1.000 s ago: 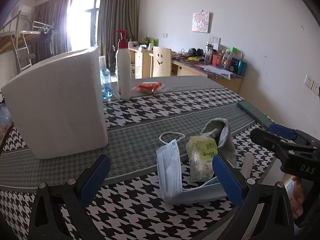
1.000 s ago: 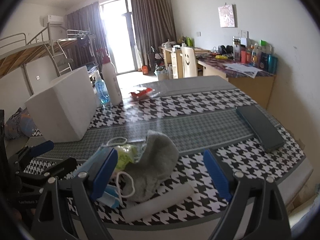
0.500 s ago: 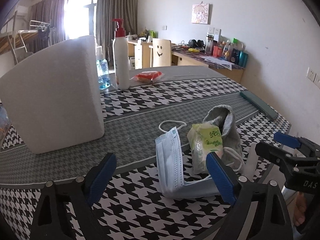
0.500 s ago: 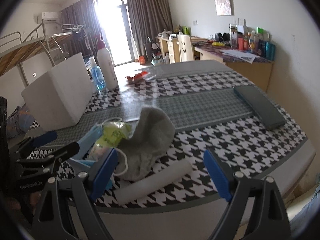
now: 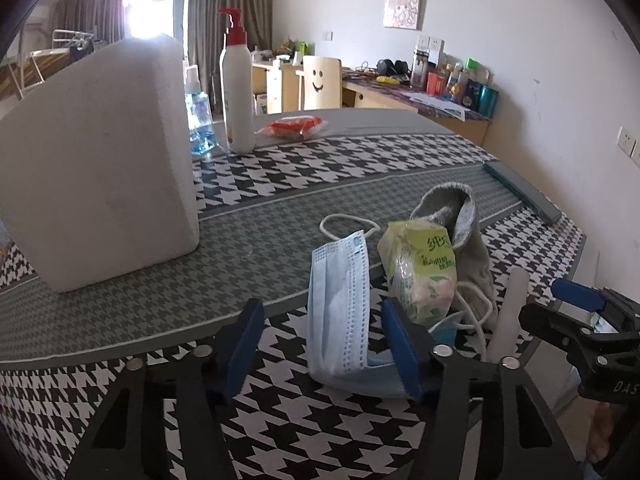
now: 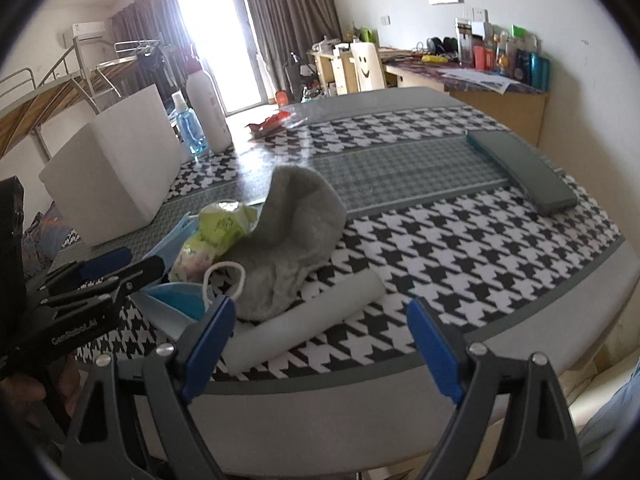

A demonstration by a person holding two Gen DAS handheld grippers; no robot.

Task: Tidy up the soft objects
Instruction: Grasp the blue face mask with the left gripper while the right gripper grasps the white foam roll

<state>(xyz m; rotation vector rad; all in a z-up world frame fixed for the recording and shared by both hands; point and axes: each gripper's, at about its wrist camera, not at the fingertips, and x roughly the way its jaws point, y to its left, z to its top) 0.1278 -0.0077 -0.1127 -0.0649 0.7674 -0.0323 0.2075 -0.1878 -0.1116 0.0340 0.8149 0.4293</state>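
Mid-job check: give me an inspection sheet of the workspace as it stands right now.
Surface: houndstooth tablecloth, flat.
Job's things: blue face mask, green tissue pack, grey sock, white roll, piled together.
Clutter: white foam box, pump bottle, blue spray bottle, red packet, dark flat case.
Grippers: left tool closing, mask between its pads; right tool open, holding nothing.
Cables: nothing seen.
Surroundings: desk, chair, curtains.

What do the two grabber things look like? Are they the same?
Yes, they look alike. The left gripper and the right gripper each have two black angular arms with cut-out holes and silver screws. Flat blue pads line the inner sides of the fingers. White lettering is printed on the black body of each, too small to read fully. No cables or sleeves show clearly.
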